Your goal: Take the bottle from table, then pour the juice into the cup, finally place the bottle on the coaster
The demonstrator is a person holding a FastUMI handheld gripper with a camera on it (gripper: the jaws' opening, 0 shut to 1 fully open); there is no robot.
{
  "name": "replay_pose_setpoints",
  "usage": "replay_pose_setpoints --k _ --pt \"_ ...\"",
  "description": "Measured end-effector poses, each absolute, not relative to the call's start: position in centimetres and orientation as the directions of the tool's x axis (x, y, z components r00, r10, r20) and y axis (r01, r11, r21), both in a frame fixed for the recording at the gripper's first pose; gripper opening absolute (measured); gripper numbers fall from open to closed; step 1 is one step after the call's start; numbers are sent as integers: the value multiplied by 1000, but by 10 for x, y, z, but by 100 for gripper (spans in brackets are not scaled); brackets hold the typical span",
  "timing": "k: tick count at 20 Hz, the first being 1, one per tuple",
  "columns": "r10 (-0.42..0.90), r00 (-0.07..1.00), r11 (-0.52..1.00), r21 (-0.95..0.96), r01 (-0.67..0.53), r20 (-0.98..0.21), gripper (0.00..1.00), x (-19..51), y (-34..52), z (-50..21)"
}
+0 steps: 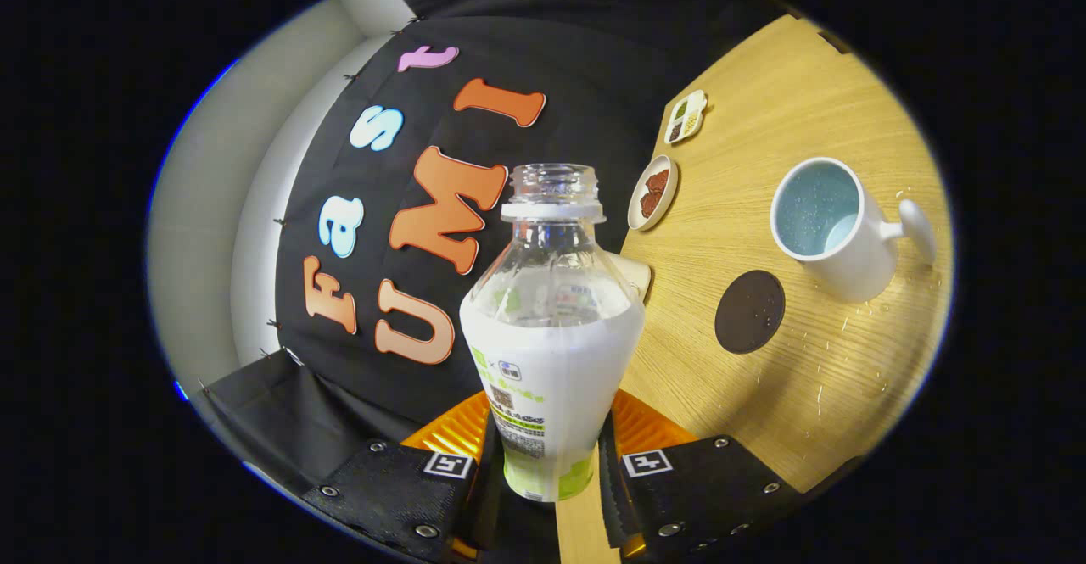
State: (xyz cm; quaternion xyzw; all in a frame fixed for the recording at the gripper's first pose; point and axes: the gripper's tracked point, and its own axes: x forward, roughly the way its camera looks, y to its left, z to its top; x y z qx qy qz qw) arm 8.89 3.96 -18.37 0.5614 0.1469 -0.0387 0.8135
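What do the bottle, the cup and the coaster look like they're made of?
Bottle, clamped between the hand-held gripper fingers: clear glossy plastic, likely; see-through neck, threaded mouth, printed label.
Cup: white, smooth, probably glazed ceramic; thick rim, soft shine, speckled pale blue inside.
Coaster: dark, matte, thin disc; could be felt, rubber or leather, hard to tell.
All over a table with wood grain, possibly laminate.
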Motion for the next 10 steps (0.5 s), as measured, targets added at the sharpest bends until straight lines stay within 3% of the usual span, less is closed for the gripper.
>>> replay_pose_setpoints --k 10 --pt "78 955 139 952 273 -285 49 99 22 -187"
